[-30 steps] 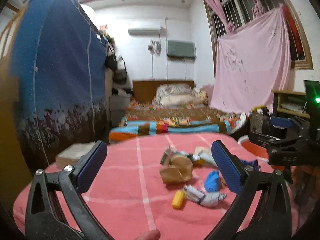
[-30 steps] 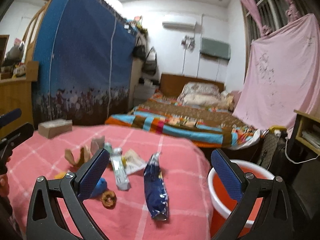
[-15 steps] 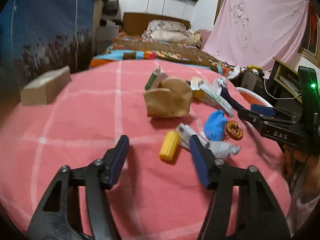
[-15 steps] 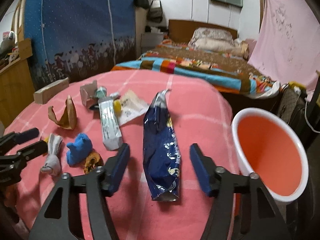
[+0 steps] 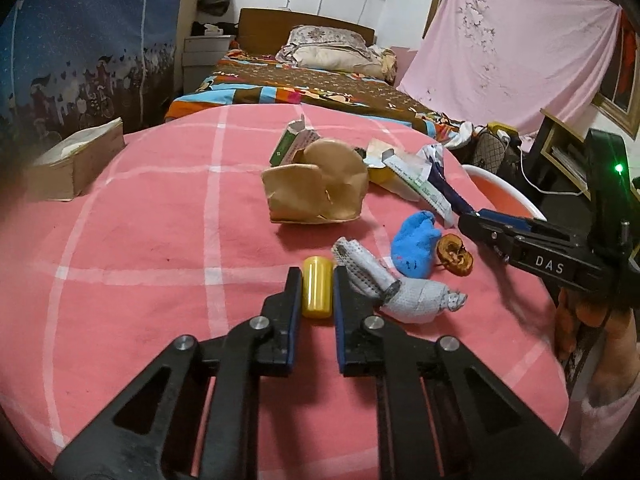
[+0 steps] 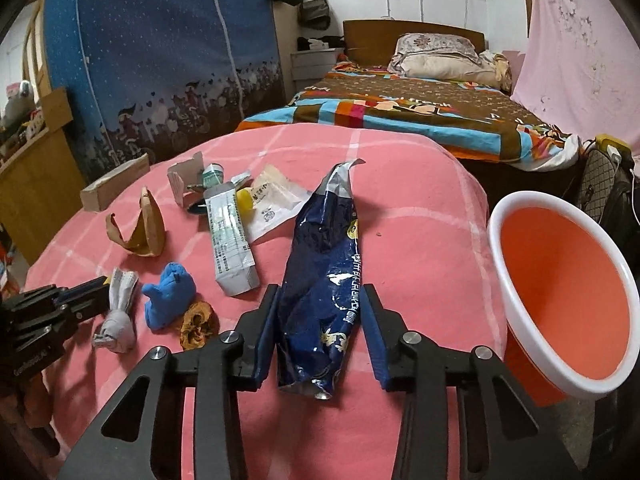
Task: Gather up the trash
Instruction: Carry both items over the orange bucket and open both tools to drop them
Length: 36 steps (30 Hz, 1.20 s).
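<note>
My left gripper (image 5: 316,280) has closed on a small yellow cylinder (image 5: 317,292) lying on the pink checked cloth (image 5: 160,240). My right gripper (image 6: 320,300) has its jaws on either side of a dark blue snack bag (image 6: 324,276), nearly touching it. Other trash lies around: a brown paper scrap (image 5: 316,192), a blue crumpled piece (image 5: 414,244), a grey rolled cloth (image 5: 384,284), a brown peel (image 5: 454,256), and a white tube box (image 6: 230,236). An orange bucket with a white rim (image 6: 568,304) stands at the right of the table.
A cardboard box (image 5: 72,164) sits at the table's far left edge. A bed with a striped cover (image 6: 420,108) stands behind the table. A blue wardrobe cover (image 6: 160,52) is at the left. Bags (image 6: 604,188) lie beyond the bucket.
Both grippers have dropped toward the table and narrowed. The left one has closed around the yellow cylinder. The right one has closed in around the blue bag.
</note>
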{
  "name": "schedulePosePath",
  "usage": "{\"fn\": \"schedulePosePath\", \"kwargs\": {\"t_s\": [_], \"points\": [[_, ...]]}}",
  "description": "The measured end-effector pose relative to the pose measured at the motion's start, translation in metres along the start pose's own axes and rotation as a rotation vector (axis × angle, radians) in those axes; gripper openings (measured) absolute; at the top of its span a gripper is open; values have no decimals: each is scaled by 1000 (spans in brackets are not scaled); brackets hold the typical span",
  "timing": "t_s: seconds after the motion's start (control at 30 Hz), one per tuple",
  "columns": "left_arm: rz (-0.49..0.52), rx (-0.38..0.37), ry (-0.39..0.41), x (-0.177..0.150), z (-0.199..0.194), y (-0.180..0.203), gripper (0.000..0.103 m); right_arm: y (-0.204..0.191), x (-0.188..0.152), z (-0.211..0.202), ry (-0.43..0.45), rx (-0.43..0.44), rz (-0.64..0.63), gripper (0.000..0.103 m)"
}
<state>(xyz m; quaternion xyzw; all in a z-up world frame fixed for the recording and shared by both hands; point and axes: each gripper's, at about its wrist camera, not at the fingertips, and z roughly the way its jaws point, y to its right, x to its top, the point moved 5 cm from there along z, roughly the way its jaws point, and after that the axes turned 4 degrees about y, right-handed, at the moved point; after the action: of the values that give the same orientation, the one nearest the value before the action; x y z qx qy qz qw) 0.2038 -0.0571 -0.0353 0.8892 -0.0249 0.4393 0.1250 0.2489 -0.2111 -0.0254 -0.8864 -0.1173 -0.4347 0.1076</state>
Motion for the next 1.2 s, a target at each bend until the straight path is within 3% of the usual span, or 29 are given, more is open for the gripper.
{"fn": "schedulePosePath", "kwargs": {"t_s": [0.13,0.33,0.47,0.6,0.77,0.9,1.07,1.2], "points": [[-15,4,43,0,-8,-1,0,0,-1,-4,29,1,21,28],[20,16,203,12,-33,16,0,0,-1,-18,118,-4,29,24],[78,-40,295,40,-38,44,0,9,8,-42,261,-14,56,24],[134,-113,337,61,-31,80,0,32,19,-80,470,-109,83,24],[185,-216,340,79,-11,123,0,72,20,-111,619,-272,99,24],[221,-272,323,93,12,154,0,103,17,-126,680,-372,118,24],[242,-336,264,100,34,185,0,142,8,-121,638,-415,204,24],[245,-378,162,101,63,210,0,162,-3,-111,574,-427,274,25]]}}
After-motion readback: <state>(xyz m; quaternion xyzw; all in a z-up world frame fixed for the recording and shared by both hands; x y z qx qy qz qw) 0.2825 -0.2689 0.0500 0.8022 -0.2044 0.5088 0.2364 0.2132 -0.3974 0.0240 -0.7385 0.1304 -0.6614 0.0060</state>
